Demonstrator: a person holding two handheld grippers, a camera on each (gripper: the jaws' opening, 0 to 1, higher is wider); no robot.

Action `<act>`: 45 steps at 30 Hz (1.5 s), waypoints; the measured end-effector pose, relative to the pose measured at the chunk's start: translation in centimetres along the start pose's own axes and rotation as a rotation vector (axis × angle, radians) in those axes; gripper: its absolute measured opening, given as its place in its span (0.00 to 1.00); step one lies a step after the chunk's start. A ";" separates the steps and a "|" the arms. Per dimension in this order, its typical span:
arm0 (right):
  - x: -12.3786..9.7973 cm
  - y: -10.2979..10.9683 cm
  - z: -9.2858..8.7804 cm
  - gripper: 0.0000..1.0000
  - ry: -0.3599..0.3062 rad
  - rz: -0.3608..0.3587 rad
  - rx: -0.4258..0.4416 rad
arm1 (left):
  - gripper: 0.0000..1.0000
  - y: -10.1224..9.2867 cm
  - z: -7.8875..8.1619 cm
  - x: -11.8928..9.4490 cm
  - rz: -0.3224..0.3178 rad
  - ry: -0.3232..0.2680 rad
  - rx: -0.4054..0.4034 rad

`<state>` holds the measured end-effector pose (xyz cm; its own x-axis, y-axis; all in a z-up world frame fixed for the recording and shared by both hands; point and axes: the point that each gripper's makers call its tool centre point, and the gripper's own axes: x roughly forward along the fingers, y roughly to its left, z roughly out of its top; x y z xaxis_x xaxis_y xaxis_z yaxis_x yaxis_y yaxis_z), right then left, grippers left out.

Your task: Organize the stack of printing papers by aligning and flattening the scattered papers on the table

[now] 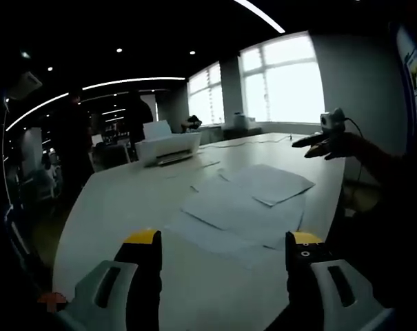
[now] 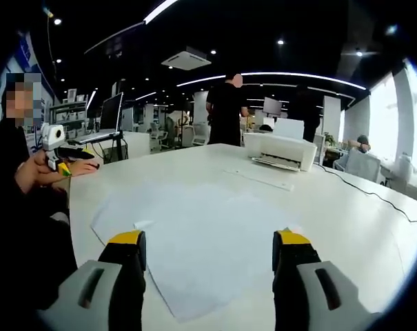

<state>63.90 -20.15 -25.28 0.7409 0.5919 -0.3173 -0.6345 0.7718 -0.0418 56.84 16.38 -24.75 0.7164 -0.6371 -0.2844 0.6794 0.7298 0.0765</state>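
1. Bright windows point(image 1: 284, 79) are glowing along the far wall.
2. Ceiling light strips point(image 2: 301, 76) are shining across a dark office ceiling.
3. A white printer point(image 2: 280, 150) is sitting on the long white table point(image 2: 373, 214).

No legible text, labels, brands or nos. showing anywhere. Poster point(image 1: 413, 69) at edge of left gripper view carrying print, but too blurred and small for reading. Printer point(image 2: 280, 151) showing no readable badge.
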 end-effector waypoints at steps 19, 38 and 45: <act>0.9 -0.5 0.7 0.70 0.004 -0.009 -0.006 | 0.76 0.3 -0.3 -0.3 0.007 -0.003 -0.009; 1.5 -1.7 1.0 0.70 0.027 -0.023 -0.031 | 0.76 0.1 -0.3 -0.2 0.005 0.001 -0.008; 1.6 -2.3 1.5 0.70 0.026 -0.034 -0.040 | 0.76 0.2 -0.3 -0.3 0.005 0.002 -0.007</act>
<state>66.88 -20.65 -24.31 0.7567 0.5586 -0.3398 -0.6174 0.7814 -0.0903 56.77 16.78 -24.90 0.7194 -0.6329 -0.2862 0.6747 0.7346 0.0717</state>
